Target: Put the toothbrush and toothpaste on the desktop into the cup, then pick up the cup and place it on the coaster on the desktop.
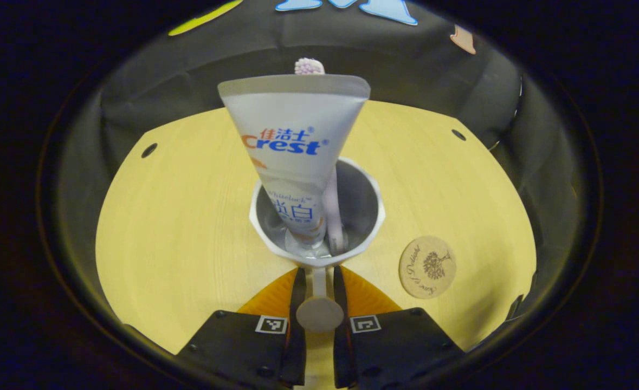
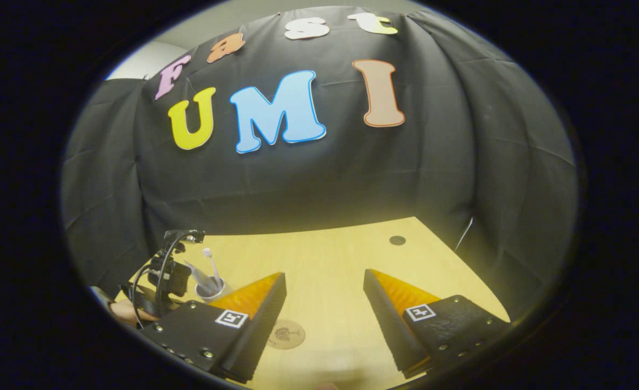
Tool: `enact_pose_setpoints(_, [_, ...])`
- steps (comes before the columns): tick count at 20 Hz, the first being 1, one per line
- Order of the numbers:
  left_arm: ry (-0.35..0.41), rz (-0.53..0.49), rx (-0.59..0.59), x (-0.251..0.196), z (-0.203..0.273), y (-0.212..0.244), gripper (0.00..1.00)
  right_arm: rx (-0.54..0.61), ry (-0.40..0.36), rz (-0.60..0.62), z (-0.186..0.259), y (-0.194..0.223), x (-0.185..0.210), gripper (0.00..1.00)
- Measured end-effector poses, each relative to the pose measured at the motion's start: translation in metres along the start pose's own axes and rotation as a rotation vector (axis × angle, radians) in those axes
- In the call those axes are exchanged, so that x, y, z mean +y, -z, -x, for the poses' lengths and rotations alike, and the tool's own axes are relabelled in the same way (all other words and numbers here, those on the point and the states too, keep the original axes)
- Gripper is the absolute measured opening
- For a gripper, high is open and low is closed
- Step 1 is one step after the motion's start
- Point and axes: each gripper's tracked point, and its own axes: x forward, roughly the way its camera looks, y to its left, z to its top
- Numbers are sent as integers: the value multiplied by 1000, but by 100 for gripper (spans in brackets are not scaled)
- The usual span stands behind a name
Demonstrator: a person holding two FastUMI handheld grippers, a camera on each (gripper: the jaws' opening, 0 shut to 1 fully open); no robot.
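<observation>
A white cup [image 1: 361, 197] stands in front of my left gripper [image 1: 317, 275], whose fingers are shut on the cup's handle [image 1: 319, 309]. A white toothpaste tube [image 1: 295, 135] stands in the cup, cap end down. Behind the tube is a toothbrush [image 1: 334, 208], its bristle head poking above it. The round cork coaster [image 1: 426, 266] lies on the desktop just right of the cup. In the right gripper view the cup [image 2: 211, 291], toothbrush [image 2: 209, 262] and coaster [image 2: 286, 334] lie at lower left. My right gripper [image 2: 324, 274] hangs open above the desktop, holding nothing.
The pale wooden desktop [image 1: 178, 216] has small dark holes near its far corners [image 1: 149, 150] [image 2: 397, 240]. Black cloth walls close it in at the back and sides. The other gripper [image 2: 170, 271] and a hand sit at the left in the right gripper view.
</observation>
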Motion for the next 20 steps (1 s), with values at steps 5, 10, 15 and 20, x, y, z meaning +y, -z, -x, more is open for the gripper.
enact_pose_setpoints(5, [55, 3, -26, -33, 1, -5, 24, 5, 4, 16, 4, 2, -4, 90])
enact_pose_setpoints(10, [98, -31, -28, -69, 9, -8, 24, 2, 15, 9, 9, 2, -12, 90])
enact_pose_setpoints(15, [128, -69, -19, -98, 22, -3, 24, -6, 27, -4, 17, 2, -23, 90])
enact_pose_setpoints(20, [134, -106, 17, -118, 28, 9, 25, -11, 25, -20, 23, 5, -28, 90])
